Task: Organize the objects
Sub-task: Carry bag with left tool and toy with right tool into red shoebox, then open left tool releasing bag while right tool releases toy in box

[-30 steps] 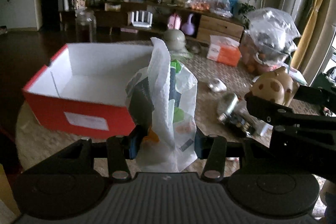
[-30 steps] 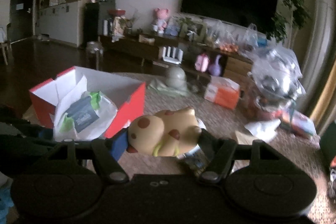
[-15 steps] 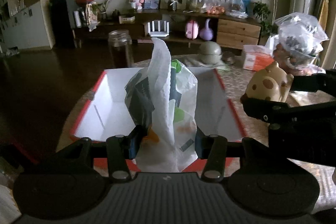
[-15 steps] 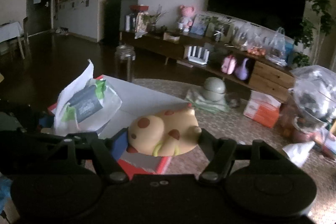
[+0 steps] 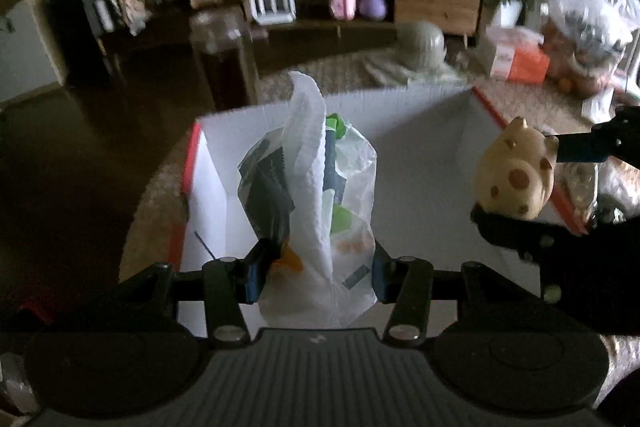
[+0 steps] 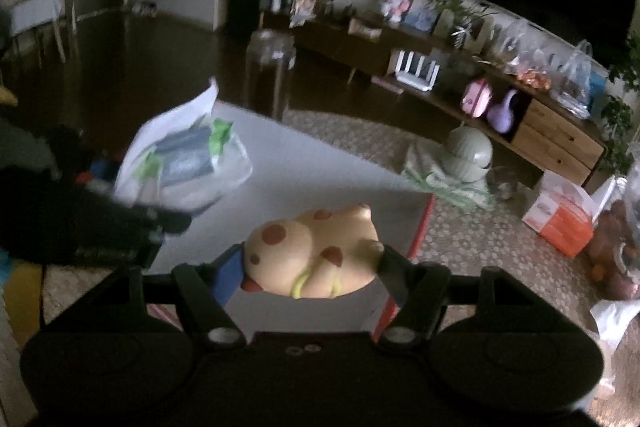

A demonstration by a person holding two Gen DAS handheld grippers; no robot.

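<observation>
My left gripper (image 5: pixel 316 275) is clamped on a clear plastic bag of packets (image 5: pixel 316 211), which I hold over the open red cardboard box (image 5: pixel 420 131), above its white floor. My right gripper (image 6: pixel 310 267) pinches a spotted yellow toy (image 6: pixel 316 251) over the box's right-hand side, near its red edge. A grey dome-shaped object (image 6: pixel 468 151) sits on the table beyond the box.
</observation>
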